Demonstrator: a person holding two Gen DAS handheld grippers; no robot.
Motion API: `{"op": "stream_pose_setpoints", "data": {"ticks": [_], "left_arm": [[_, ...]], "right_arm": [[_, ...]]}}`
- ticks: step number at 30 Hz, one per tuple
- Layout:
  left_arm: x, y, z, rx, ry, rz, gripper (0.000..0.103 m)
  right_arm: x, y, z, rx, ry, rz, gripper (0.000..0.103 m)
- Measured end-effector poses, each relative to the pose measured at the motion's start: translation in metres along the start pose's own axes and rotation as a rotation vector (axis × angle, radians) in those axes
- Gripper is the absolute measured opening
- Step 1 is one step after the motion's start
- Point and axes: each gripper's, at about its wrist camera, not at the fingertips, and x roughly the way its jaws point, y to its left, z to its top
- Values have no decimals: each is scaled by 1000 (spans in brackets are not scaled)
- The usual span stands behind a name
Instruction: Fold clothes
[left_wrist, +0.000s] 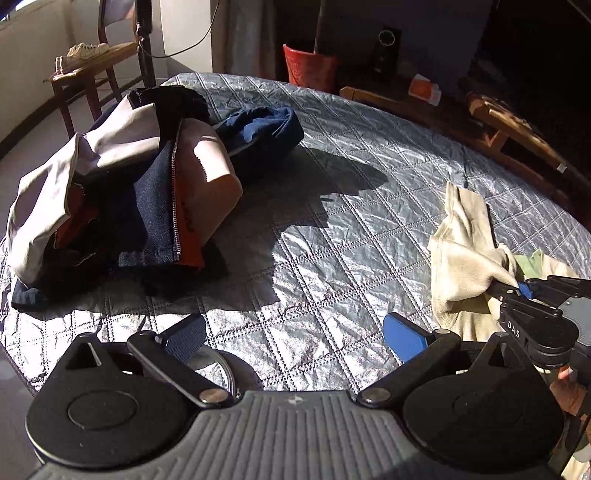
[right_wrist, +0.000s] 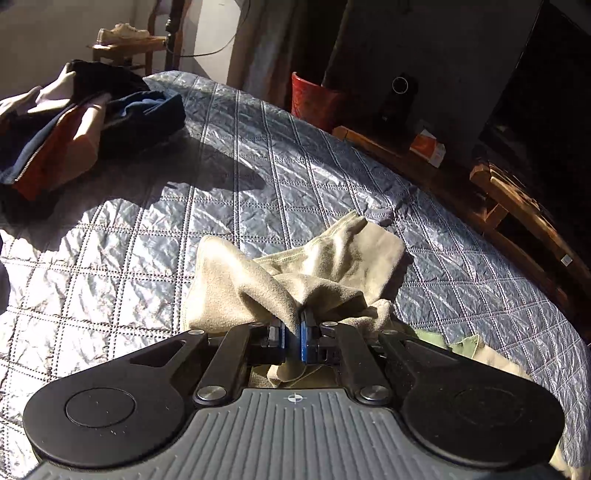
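The right gripper (right_wrist: 293, 332) pinches a fold of the beige garment (right_wrist: 306, 266) lying crumpled on the quilted cover (right_wrist: 155, 258); the left gripper (left_wrist: 295, 336) is spread, empty. The pinch looks shallow (only a bunched fold), so the cloth may slip out when lifted.

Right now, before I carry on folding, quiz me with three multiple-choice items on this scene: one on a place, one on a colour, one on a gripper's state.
1. Where is the pile of clothes?
A. far left of the quilt
B. on the chair
C. in the red bin

2. What colour is the garment in the right gripper?
A. navy
B. cream
C. orange

3. How is the left gripper?
A. shut on the cream garment
B. shut on denim
C. open, holding nothing

Answers:
1 A: the heap lies on the quilt towards its far left edge.
2 B: pale cream cloth is pinched between the pads.
3 C: its fingers stand wide apart over bare quilt.
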Motion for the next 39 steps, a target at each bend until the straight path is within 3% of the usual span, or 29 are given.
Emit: {"op": "stream_pose_setpoints", "data": {"ticks": [2,5,6,7,8,9,10,12,15,18,19,20,21,22,23,24,25,30,33,35,38,39], "left_arm": [[0,-1,0,-3,0,3,102],[1,-2,-1,3,-6,21,102],[2,-1,-1,-1,1,21,102],[3,0,0,-6,8,22,102],[5,2,0,-10,15,22,102],[4,3,0,-18,15,18,102],[3,4,0,-25,16,13,102],[1,5,1,-27,8,9,102],[1,4,1,-27,10,6,102],[2,2,0,-29,14,5,102],[2,2,0,-26,13,5,102],[2,1,-1,-21,13,7,102],[2,0,-2,-18,14,9,102],[3,0,-2,-16,16,11,102],[4,-1,-2,-14,20,14,102],[5,-1,-3,-13,22,15,102],[5,-1,-3,-13,23,16,102],[3,-6,-3,1,8,14,102],[4,-7,-3,6,11,24,102],[5,-5,-3,-1,9,32,102],[6,-1,-2,-11,13,35,102],[5,-1,-2,-12,14,31,102]], "right_arm": [[-3,6,25,-66,-136,-62,13],[-7,-10,48,69,-230,-111,12],[-9,-19,51,128,-242,-124,25],[-9,-28,49,179,-224,-110,61],[-8,-32,42,193,-187,-88,76],[-7,-35,32,182,-157,-79,82],[-6,-37,21,168,-125,-80,74],[-5,-38,-2,188,-38,-63,67],[-3,-32,-35,327,98,95,67],[-7,9,-50,235,119,143,72],[-6,19,-51,200,120,143,78],[-3,26,-51,178,127,126,78],[2,32,-50,170,138,101,66],[6,33,-50,183,144,87,38],[9,30,-49,228,142,90,31],[12,25,-47,271,139,87,14],[15,21,-45,308,134,77,4],[33,-2,-29,606,91,76,5],[38,-15,-35,825,52,215,20],[23,-17,-37,809,27,187,29],[-19,-25,-53,665,9,109,33],[-34,-35,-68,664,18,76,42]]}}
